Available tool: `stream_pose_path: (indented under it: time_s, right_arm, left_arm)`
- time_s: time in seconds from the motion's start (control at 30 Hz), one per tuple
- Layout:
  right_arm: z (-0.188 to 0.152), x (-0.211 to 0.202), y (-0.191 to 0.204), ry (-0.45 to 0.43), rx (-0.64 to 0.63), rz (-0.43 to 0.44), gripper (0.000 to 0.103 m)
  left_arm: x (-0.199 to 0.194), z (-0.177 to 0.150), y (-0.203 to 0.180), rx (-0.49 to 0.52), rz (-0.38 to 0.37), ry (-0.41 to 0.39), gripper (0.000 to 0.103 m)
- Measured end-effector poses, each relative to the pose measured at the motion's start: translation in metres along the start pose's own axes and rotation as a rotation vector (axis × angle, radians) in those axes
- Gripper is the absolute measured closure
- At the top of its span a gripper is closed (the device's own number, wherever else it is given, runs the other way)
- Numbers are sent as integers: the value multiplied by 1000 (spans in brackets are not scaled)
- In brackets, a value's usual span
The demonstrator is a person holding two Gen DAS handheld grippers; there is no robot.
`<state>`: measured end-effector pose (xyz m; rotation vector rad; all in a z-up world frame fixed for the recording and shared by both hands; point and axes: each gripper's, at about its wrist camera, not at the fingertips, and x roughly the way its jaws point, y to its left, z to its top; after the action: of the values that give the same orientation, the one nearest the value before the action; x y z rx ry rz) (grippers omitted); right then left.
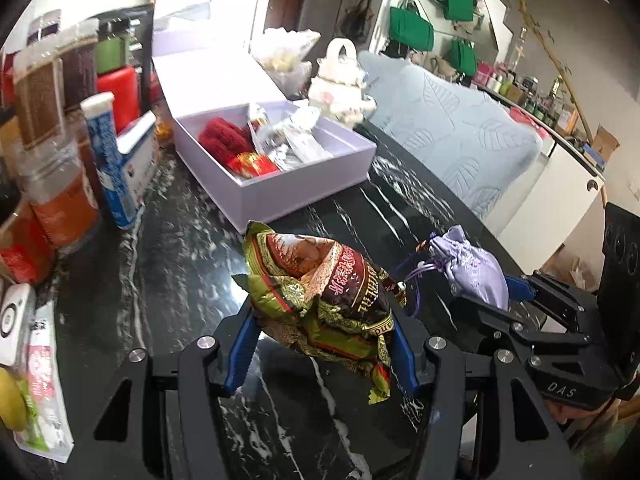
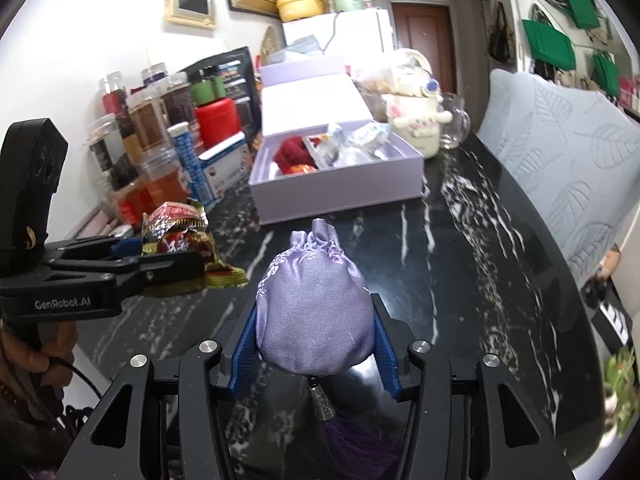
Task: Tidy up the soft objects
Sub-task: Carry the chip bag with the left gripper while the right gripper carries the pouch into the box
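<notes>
Snack packet (image 1: 320,300): crinkly foil, green-gold edging, brown-red front w/ printed script, crumpled and puffy. It sits between the blue pads of the left tongs (image 1: 320,344), pinched from both sides, clear of the black marbled worktop (image 1: 192,264). In the right wrist view the same packet (image 2: 180,240) shows at left, sticking out of the left tongs (image 2: 168,268), w/ a hand (image 2: 36,356) on the grip below.

Pouch (image 2: 316,304): lilac satin drawstring bag, round and plump, gathered neck pointing away from the camera, faint embroidery on one side, purple tassel w/ metal cap hanging under it. The right tongs (image 2: 316,344) are part-way spread and pressed on the pouch at both flanks, holding it above the worktop. Left wrist view: pouch (image 1: 472,268) at right, cords dangling toward the packet, right tongs (image 1: 508,300) gripping its far end. The two held items are near each other, not touching.

Containers: lavender box (image 1: 296,188) stands open on the worktop beyond both tongs, lid tilted up behind. Inside: dark red knitted item (image 1: 222,136) at the left end, small red-gold packet (image 1: 252,162) beside it, silvery/clear wrapped bits (image 1: 292,136) filling the rest. Exact contents of the wrappers can't be told.

Behind the box a cream plush toy (image 1: 340,84). Left of the box, a crowd of jars and bottles (image 1: 52,140), a blue-white tube (image 1: 108,160) and a red canister (image 1: 120,88).
</notes>
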<state>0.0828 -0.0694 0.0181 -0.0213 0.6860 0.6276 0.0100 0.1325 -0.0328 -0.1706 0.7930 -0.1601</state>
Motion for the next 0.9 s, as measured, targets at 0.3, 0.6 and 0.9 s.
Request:
stream_pose_path:
  time_s: [0.3,0.6,0.9]
  right_arm:
    - [34,-5,10,-56,-56,42,53]
    - [68,-8,11,-109,-107,59,53]
    - [108,-2,-1,-152,-109,62,53]
  left_arm:
    - [-20,27,5,-5,24,-73,46]
    - [-24,64,8,10,34,-132,46]
    - [-24,107,5,51,33,-195,46]
